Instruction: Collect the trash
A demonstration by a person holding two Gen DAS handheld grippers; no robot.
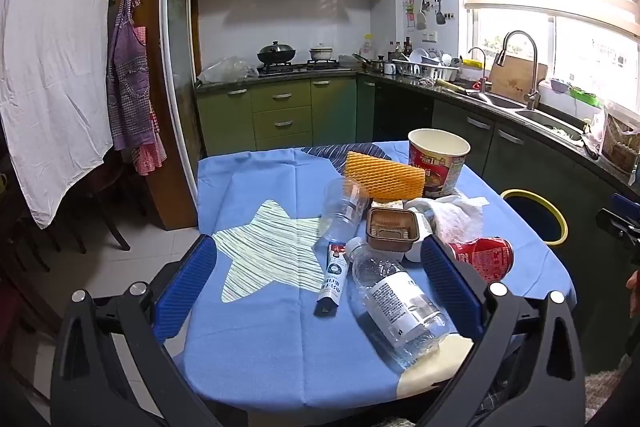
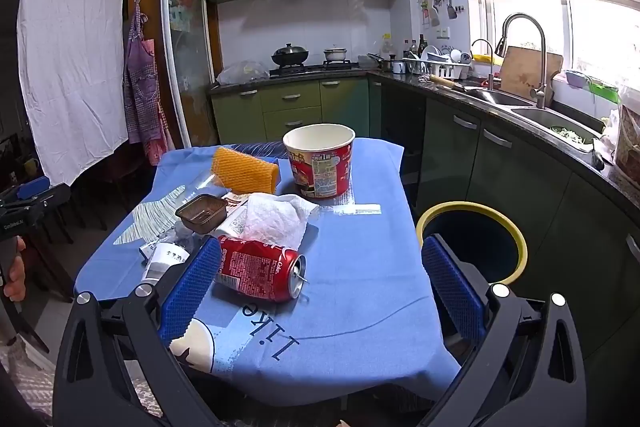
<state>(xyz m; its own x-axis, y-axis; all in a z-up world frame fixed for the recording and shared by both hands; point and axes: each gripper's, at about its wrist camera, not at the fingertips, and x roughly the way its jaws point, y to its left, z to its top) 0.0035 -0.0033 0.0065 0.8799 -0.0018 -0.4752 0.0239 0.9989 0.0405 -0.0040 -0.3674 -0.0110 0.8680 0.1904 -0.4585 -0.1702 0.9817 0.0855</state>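
Trash litters a blue tablecloth (image 1: pixel 260 347). Left gripper (image 1: pixel 320 279) spreads wide over a clear bottle (image 1: pixel 396 303); only the right view shows the right gripper (image 2: pixel 320 279), wide, empty, beside the red can (image 2: pixel 256 267) and bin (image 2: pixel 472 243).

Black claw (image 1: pixel 320 279), blue ribbed pads (image 1: pixel 188 283), silver screws
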